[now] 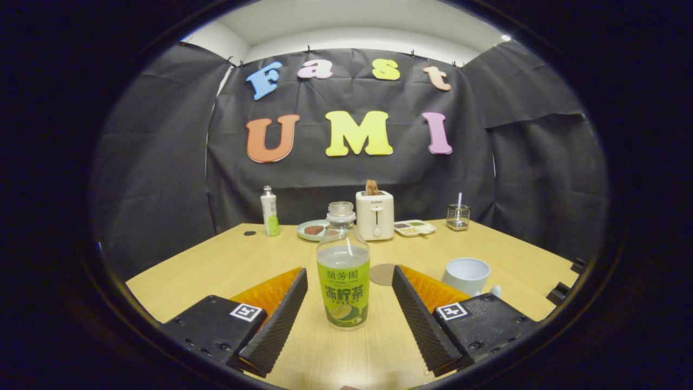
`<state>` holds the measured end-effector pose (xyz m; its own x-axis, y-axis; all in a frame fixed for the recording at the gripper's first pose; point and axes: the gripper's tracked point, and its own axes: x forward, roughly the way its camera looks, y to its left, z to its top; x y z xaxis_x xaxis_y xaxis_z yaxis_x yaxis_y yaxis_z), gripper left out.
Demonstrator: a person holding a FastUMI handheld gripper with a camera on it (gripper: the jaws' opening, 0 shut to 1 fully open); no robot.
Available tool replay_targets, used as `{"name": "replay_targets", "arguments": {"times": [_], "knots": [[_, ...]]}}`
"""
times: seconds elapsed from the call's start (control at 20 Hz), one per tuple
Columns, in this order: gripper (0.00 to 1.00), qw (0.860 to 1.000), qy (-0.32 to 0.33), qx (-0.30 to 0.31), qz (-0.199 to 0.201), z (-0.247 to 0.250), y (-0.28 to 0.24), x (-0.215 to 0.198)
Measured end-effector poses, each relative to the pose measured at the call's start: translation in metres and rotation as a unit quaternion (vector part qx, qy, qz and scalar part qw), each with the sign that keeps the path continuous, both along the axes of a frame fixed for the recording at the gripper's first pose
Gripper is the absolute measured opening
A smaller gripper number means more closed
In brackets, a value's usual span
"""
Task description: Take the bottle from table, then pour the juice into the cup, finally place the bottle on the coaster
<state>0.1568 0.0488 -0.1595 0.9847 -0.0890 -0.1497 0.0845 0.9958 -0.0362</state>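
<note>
Toaster far behind, cup right; bottle stands between my tool's spread fingers, untouched.

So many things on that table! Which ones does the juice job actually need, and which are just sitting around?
Needed for the job:
- bottle, uncapped, standing between the open fingers, untouched
- cup, beyond the fingers
- coaster, just behind the bottle

Just lying about:
- toaster with bread in it
- second bottle
- plate
- divided snack tray
- small glass holder
</note>
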Motion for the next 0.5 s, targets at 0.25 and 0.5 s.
{"name": "replay_targets", "arguments": {"times": [0.25,0.5], "knots": [[1.0,1.0,0.014,0.011,-0.006,-0.01,0.001,0.029],[1.0,0.999,0.034,0.023,-0.01,-0.015,0.001,0.047]]}}
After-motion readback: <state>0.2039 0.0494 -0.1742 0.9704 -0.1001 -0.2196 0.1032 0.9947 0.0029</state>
